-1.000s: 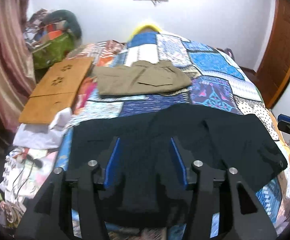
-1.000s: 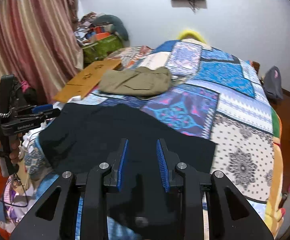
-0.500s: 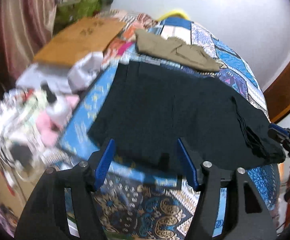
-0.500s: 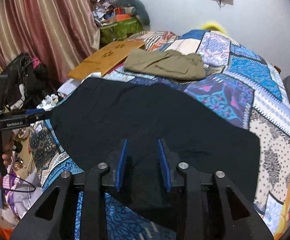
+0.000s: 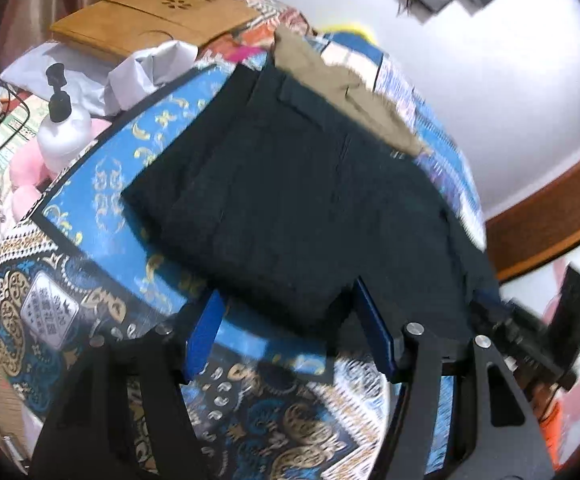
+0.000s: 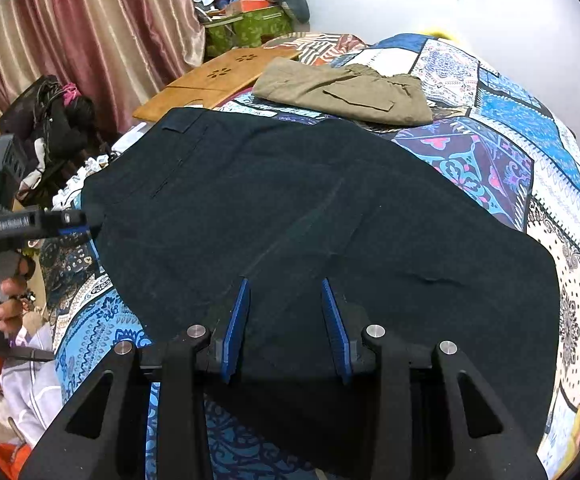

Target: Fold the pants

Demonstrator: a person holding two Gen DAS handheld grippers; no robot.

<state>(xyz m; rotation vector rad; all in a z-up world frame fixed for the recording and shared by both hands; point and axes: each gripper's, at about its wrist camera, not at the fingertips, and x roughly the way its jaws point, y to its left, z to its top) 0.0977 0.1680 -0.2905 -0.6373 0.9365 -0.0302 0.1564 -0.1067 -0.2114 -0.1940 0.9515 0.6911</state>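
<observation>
Since a second ago: left gripper (image 5: 290, 332) swung from over the pants' middle to their near left corner, jaws wide apart, holding nothing.
Right gripper (image 6: 286, 320): open, empty, over the pants' near edge.
Black pants (image 6: 310, 216): spread flat on the bed (image 6: 530, 160), apparently doubled leg over leg; lengthwise folds appear left to do.
Lotion bottle (image 5: 62, 128): left of the pants, off the bed's edge.
Khaki pants (image 6: 342, 92): beyond the black pants, already folded.
Wooden board (image 6: 214, 80): beyond the pants, to their left.
</observation>
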